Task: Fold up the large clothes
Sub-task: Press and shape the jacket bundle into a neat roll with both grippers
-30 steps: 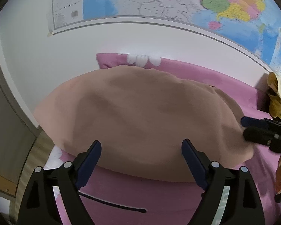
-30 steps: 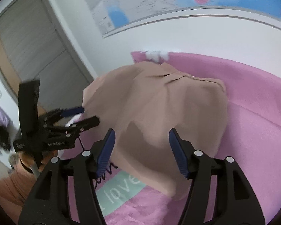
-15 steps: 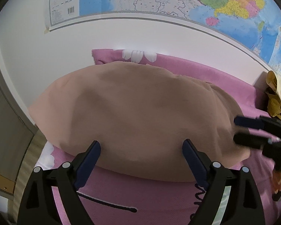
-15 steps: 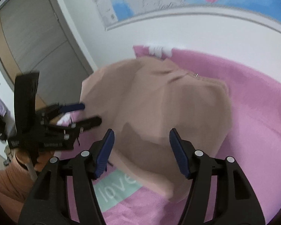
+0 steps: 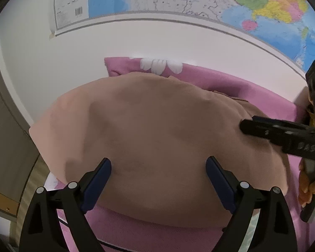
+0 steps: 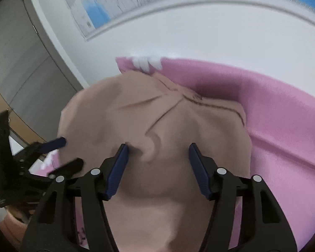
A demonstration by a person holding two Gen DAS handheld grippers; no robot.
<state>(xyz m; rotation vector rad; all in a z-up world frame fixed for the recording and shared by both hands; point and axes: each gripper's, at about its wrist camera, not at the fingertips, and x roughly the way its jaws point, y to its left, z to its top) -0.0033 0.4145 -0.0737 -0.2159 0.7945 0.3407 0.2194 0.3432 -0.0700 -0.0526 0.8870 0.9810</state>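
On the pink bedsheet (image 5: 262,96) your tan garment (image 5: 157,130) lies spread, and you've got the left gripper (image 5: 158,175) and right gripper (image 6: 157,163) both gaping empty above it, probably lining up a fold.

Both wrist views close above garment (image 5: 157,130), facing wall

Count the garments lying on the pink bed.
1. A tan garment lies spread over the pink bed, under both open grippers: left, right. Others may be hidden beyond the frame edges.
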